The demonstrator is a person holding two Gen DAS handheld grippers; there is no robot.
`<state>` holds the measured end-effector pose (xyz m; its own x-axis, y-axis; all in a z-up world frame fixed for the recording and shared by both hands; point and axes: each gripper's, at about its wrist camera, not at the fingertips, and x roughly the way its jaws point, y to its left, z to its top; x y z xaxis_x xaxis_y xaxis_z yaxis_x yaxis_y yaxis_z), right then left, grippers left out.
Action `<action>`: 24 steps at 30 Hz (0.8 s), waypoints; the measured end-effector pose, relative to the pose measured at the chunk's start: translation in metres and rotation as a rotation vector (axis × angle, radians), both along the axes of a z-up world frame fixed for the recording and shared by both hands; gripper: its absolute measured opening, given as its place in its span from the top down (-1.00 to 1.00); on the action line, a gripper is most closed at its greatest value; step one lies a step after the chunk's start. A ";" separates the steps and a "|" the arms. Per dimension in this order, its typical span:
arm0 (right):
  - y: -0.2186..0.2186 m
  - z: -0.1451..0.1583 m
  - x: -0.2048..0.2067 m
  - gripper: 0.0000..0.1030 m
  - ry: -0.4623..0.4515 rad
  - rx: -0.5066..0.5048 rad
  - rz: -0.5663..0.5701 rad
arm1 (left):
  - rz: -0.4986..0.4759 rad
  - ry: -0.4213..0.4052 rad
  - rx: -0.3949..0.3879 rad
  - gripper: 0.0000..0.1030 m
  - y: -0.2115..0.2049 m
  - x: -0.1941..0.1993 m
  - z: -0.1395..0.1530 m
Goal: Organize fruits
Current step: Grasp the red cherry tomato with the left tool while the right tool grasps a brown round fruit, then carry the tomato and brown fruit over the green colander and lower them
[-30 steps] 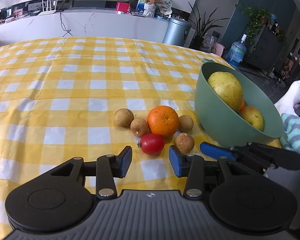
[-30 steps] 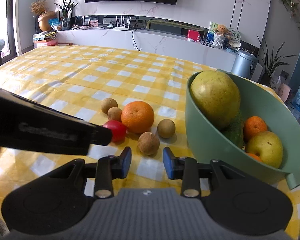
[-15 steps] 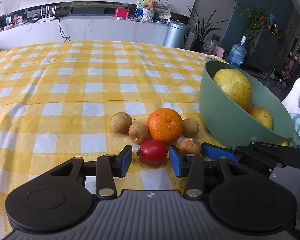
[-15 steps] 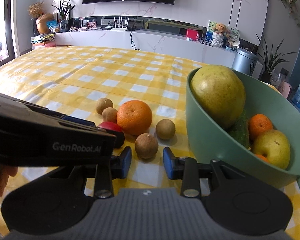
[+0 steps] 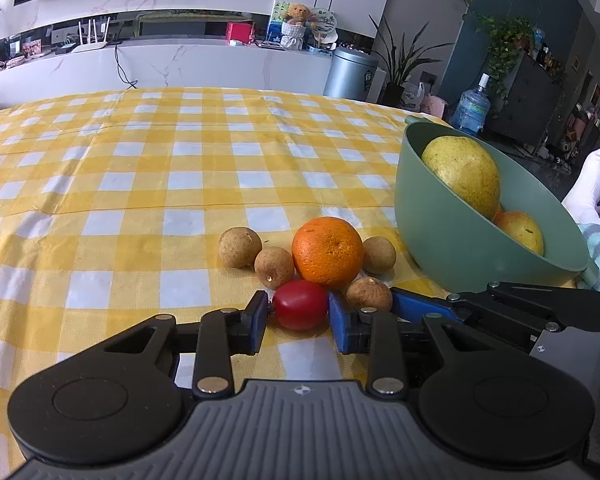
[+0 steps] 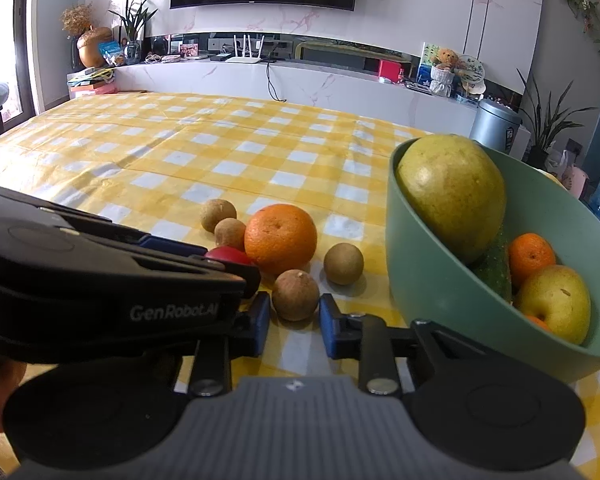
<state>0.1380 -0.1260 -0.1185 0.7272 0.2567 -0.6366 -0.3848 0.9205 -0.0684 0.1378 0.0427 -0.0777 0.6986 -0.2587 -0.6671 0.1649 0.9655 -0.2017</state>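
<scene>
A red tomato (image 5: 299, 309) lies on the yellow checked tablecloth (image 5: 140, 184), right between the tips of my open left gripper (image 5: 298, 318); the jaws flank it without clearly pressing. An orange (image 5: 327, 253) and several small brown longans (image 5: 239, 247) sit just behind. One longan (image 6: 295, 295) lies at the mouth of my open right gripper (image 6: 294, 318), between its tips. The tomato (image 6: 228, 255) is partly hidden by the left gripper in the right wrist view. A green bowl (image 6: 424, 280) at the right holds a big yellow-green pomelo (image 6: 452, 196), a pear and small oranges.
The bowl (image 5: 456, 252) stands near the table's right edge. My right gripper's finger (image 5: 424, 307) reaches in beside the left gripper's right finger. A white counter, a grey bin and plants stand behind the table. A person's leg in a striped sleeve shows at far right.
Both grippers moved forward toward the fruit. The tomato now sits between the left gripper's tips, and the near longan between the right gripper's tips.
</scene>
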 end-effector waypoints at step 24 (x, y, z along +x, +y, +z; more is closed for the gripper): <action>-0.011 0.033 -0.020 0.58 -0.023 0.116 0.059 | 0.119 -0.038 0.037 0.30 0.006 -0.035 0.052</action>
<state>0.1176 -0.1371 -0.0854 0.7230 0.3703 -0.5833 -0.4381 0.8985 0.0274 0.1024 0.0482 -0.0261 0.7476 -0.1481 -0.6474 0.0552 0.9853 -0.1616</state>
